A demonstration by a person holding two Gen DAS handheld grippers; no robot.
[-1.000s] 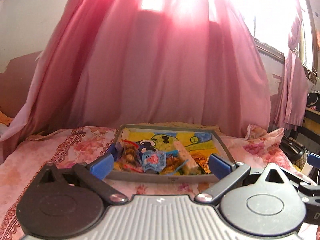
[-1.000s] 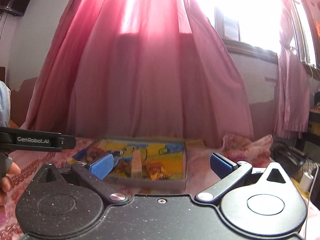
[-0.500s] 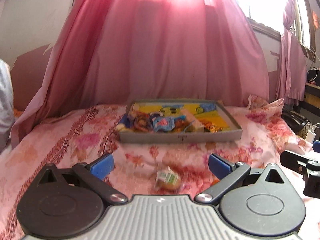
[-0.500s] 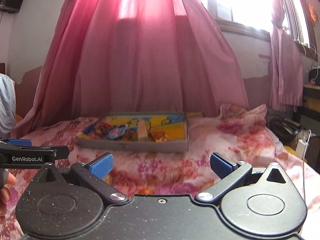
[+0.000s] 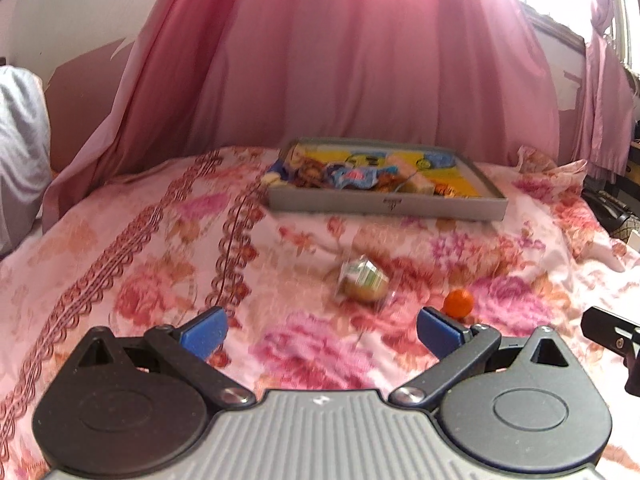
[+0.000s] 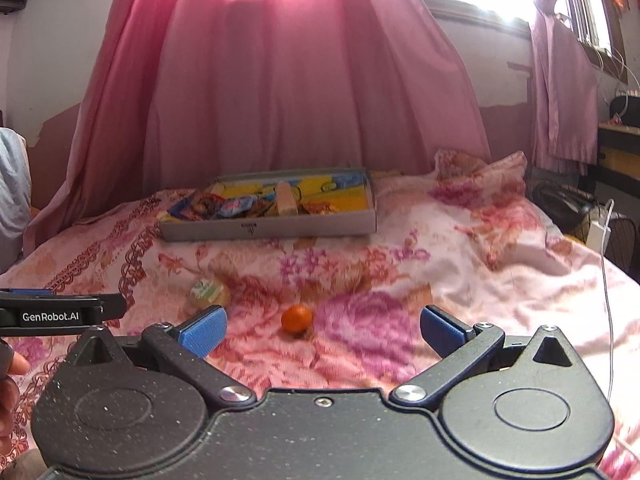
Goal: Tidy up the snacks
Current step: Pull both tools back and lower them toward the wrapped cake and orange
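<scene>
Kinda smeared by blur: wrapped snack [image 5: 362, 282] on the bed, can't read the green label. Same story from the right wrist [image 6: 208, 294], half tucked behind the blue pad. Snack pile in the tray [image 5: 384, 207] too mushy to sort wrapper from wrapper; logo on the front wall unreadable. Only a sliver of the right claw's body poking in at the edge of the left view [image 5: 612, 330]. Just a fingertip or two of the hand [image 6: 10, 376] showing, rest cut off. Grey cloth [image 5: 20, 152] at the far left cropped, no clue what.
</scene>
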